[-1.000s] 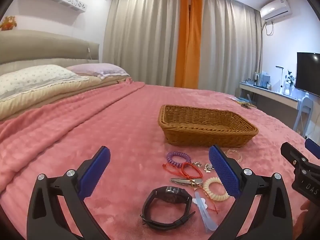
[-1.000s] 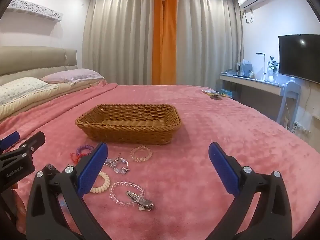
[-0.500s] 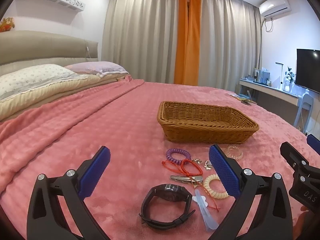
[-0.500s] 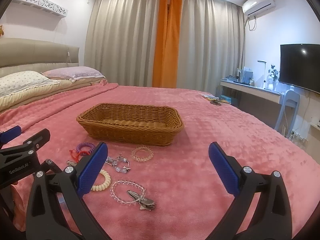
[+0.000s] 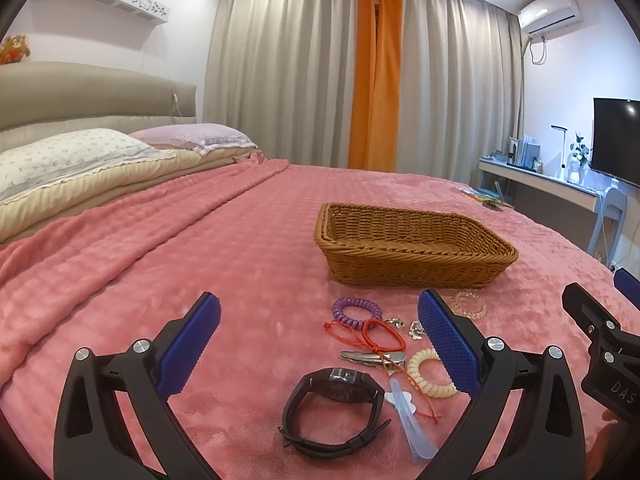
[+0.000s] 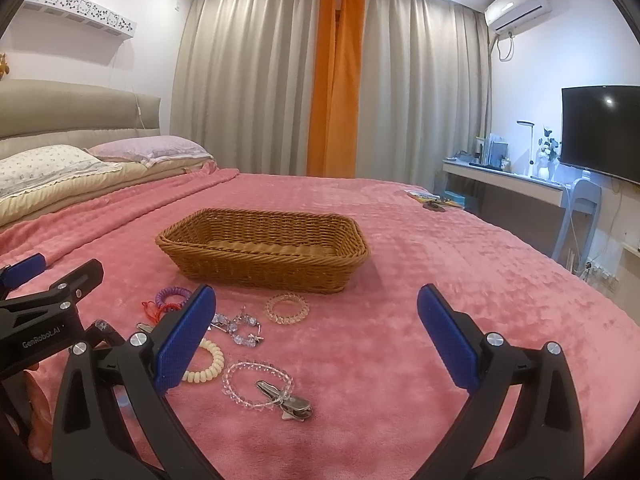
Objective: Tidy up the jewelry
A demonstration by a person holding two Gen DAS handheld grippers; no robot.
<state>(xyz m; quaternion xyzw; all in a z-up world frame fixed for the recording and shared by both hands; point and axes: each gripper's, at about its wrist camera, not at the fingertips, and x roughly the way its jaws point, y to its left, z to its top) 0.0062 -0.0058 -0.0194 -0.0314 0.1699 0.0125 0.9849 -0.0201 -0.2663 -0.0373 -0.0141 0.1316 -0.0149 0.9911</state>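
A woven wicker basket (image 5: 412,248) stands on the pink bedspread; it also shows in the right wrist view (image 6: 264,252). In front of it lie a black watch (image 5: 332,412), a purple coil hair tie (image 5: 356,308), a red cord bracelet (image 5: 368,334), a cream coil tie (image 5: 430,372), a silver clip (image 5: 370,357) and a clear hair clip (image 5: 412,424). The right wrist view adds a clear bead bracelet (image 6: 256,384) with a metal clip (image 6: 290,400), a crystal piece (image 6: 240,326) and a pinkish coil tie (image 6: 286,308). My left gripper (image 5: 320,340) is open above the pile. My right gripper (image 6: 316,340) is open and empty.
Pillows (image 5: 72,160) and a padded headboard lie at the far left. Curtains (image 5: 360,72) hang behind the bed. A desk (image 6: 512,180), a chair and a TV (image 6: 600,132) stand at the right. Small items (image 6: 434,202) lie at the bed's far right edge.
Both views have tilted up slightly, so the basket and jewelry sit a little lower in frame. Nothing on the bed has moved and both grippers stay open.
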